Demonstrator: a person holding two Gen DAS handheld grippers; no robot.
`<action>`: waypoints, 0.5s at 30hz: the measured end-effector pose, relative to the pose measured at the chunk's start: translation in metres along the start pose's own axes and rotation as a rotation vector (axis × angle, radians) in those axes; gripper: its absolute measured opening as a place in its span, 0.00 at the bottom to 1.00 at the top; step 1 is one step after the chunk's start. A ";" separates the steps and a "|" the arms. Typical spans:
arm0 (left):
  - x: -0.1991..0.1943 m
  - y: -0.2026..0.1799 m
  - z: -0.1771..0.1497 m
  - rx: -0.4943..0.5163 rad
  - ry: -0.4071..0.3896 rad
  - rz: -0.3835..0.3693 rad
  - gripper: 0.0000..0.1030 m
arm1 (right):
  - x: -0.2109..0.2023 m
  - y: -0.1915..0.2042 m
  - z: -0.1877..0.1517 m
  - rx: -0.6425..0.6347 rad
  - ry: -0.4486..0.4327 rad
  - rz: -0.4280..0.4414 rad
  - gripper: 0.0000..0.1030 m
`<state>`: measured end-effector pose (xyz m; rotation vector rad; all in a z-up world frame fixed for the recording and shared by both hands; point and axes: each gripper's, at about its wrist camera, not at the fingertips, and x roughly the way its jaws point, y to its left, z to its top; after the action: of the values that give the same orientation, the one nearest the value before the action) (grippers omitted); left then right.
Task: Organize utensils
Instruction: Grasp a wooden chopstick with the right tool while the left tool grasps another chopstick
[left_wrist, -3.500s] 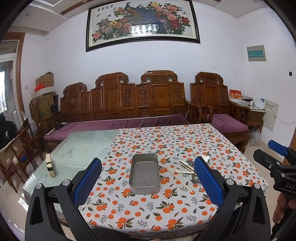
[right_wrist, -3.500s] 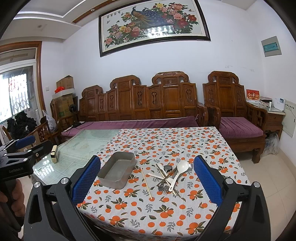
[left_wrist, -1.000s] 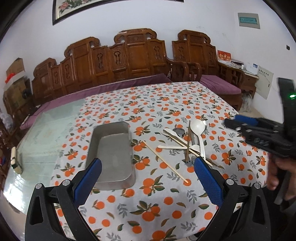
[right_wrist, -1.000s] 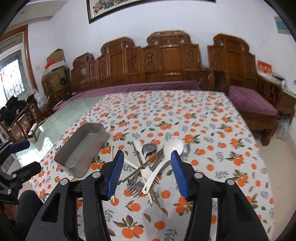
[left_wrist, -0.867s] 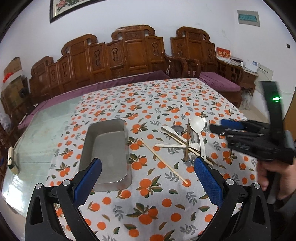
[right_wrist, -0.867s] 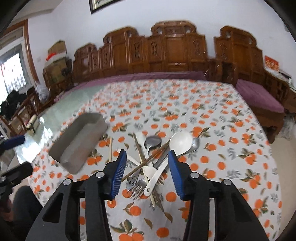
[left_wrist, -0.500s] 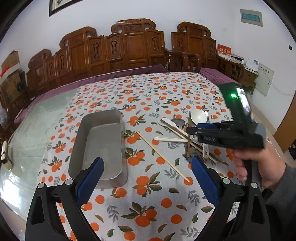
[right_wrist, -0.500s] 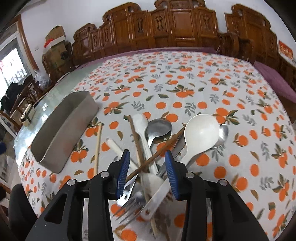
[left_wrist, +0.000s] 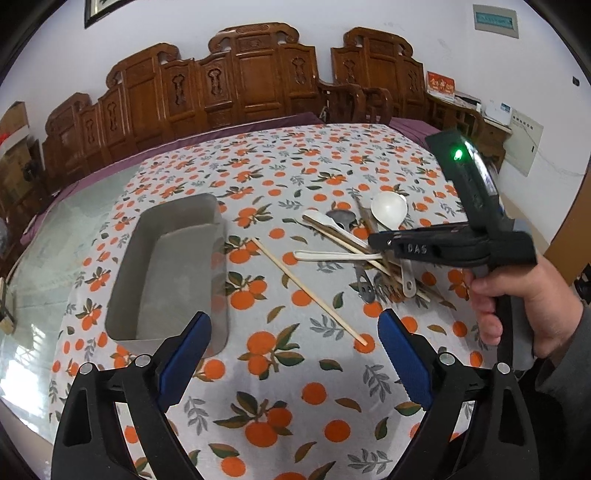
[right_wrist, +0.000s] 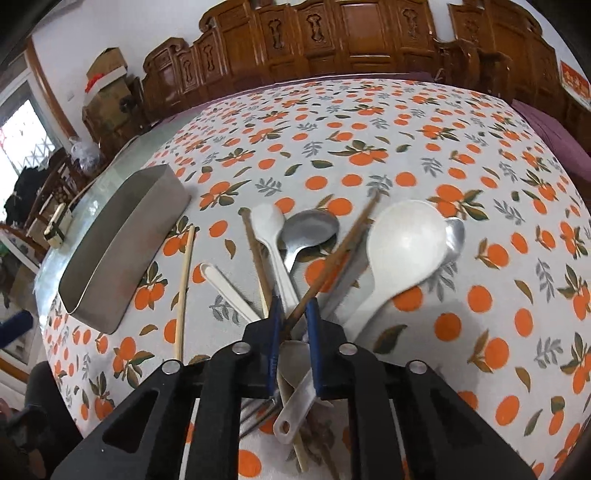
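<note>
A white tablecloth (left_wrist: 288, 369) printed with oranges and leaves is seen under a grey metal tray (left_wrist: 173, 269) and white spoons (right_wrist: 402, 243).

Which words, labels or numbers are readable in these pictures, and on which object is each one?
"DAS": raised letters on the right gripper, on its black body.
Red card on the side cabinet: yellow characters, too blurred to read.
Wall panel: nothing legible.

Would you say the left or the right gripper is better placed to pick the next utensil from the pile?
Right: the right gripper already straddles the dark chopstick; the left gripper hangs open nearer the tray.
</note>
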<state>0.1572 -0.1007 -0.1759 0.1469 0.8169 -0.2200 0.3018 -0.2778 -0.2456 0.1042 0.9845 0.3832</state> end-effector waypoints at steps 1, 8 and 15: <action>0.001 -0.002 0.000 0.002 0.003 -0.002 0.86 | -0.001 -0.002 -0.001 0.004 -0.001 0.002 0.10; 0.022 -0.020 0.003 0.030 0.034 -0.012 0.85 | -0.015 -0.015 -0.005 0.019 -0.024 0.020 0.06; 0.059 -0.029 0.008 0.018 0.111 -0.031 0.69 | -0.032 -0.024 -0.003 0.019 -0.078 0.018 0.06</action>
<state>0.1948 -0.1391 -0.2153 0.1648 0.9278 -0.2507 0.2903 -0.3115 -0.2280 0.1442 0.9110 0.3833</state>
